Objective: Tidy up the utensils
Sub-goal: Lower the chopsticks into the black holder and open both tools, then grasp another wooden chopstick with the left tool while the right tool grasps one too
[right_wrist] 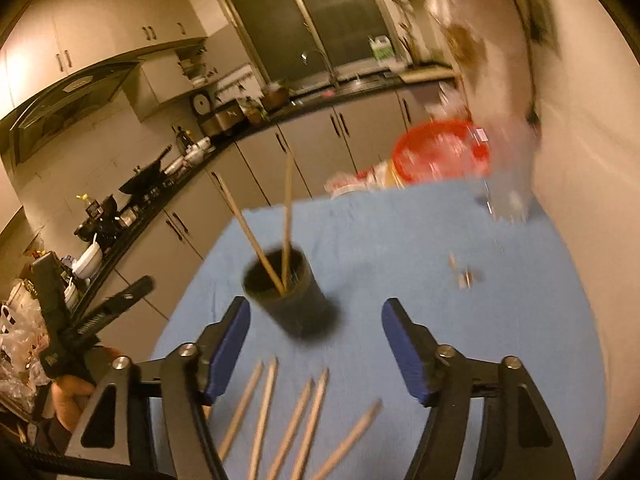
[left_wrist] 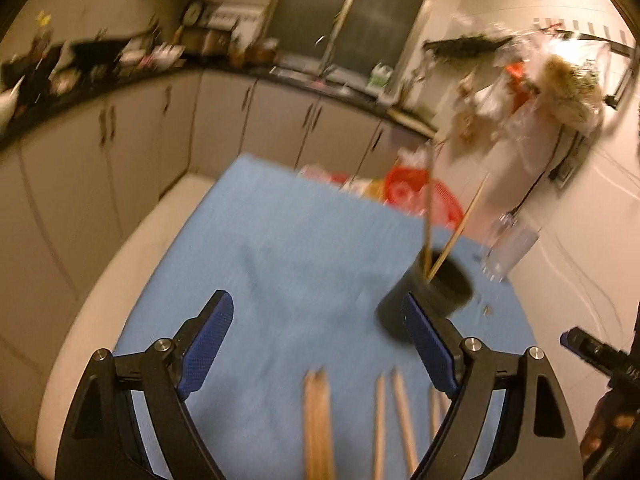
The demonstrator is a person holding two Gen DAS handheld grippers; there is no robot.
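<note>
A black cup [left_wrist: 434, 294] [right_wrist: 292, 294] stands on the blue cloth [left_wrist: 280, 248] [right_wrist: 400, 240] with two wooden chopsticks [left_wrist: 456, 236] [right_wrist: 256, 240] leaning in it. Several more chopsticks [left_wrist: 320, 420] [right_wrist: 304, 412] lie loose on the cloth at the near edge. My left gripper [left_wrist: 318, 316] is open, nothing between its blue pads, with the cup just beyond its right finger. Over the loose chopsticks my right gripper [right_wrist: 316, 320] stands open too, the cup just beyond its left finger. The left gripper's body [right_wrist: 72, 312], in a hand, shows at the left of the right wrist view.
A clear glass [left_wrist: 508, 248] [right_wrist: 500, 200] stands at the cloth's far right by the wall. Behind the cloth are a red basin [left_wrist: 420, 196] [right_wrist: 440, 152] and packets. Small metal bits [right_wrist: 464, 276] lie on the cloth. Kitchen cabinets [left_wrist: 248, 120] and a cluttered counter [right_wrist: 152, 192] run behind.
</note>
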